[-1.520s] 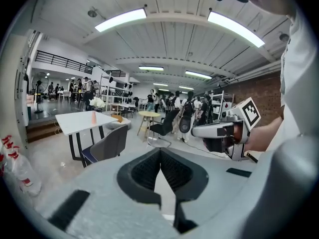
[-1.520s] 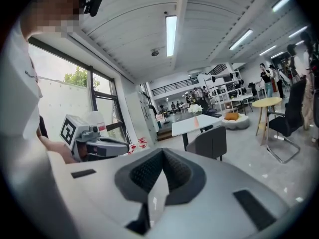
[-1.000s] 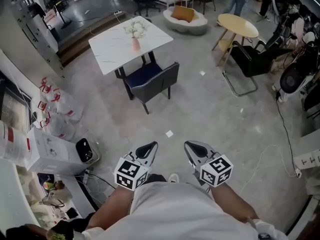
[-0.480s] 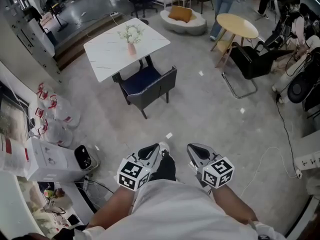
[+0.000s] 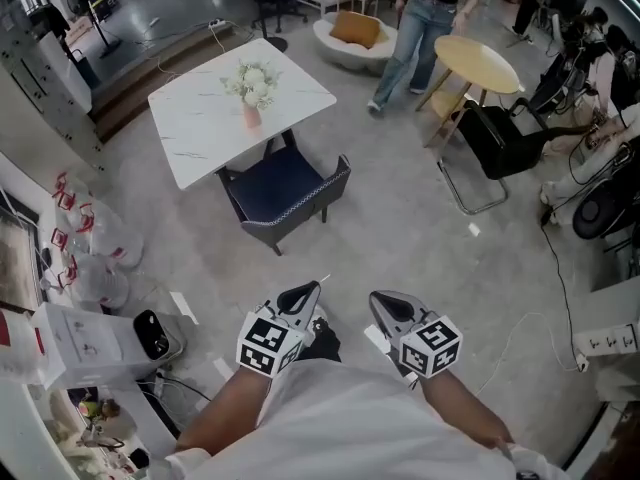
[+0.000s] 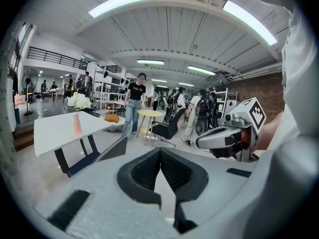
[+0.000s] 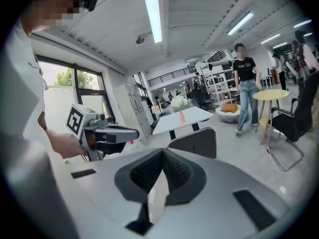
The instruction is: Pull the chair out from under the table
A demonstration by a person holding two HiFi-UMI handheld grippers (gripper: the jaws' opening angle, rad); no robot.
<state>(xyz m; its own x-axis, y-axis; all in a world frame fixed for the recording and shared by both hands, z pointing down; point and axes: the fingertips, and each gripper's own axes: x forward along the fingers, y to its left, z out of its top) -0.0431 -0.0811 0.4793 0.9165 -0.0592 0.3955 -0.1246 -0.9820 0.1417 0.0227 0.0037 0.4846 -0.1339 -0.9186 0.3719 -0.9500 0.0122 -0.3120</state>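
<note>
head view: chair (image 5: 285,193) stands well ahead of you, nearer your left gripper (image 5: 303,293) than your right gripper (image 5: 385,300), both pressed together, empty.

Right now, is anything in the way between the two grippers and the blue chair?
No. Only bare floor lies between the left gripper, the right gripper and the blue chair, tucked partly under the white table.

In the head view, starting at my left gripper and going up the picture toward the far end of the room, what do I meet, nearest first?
left gripper → dark blue chair → white table → flower vase standing on it → round seat with the orange cushion
</note>
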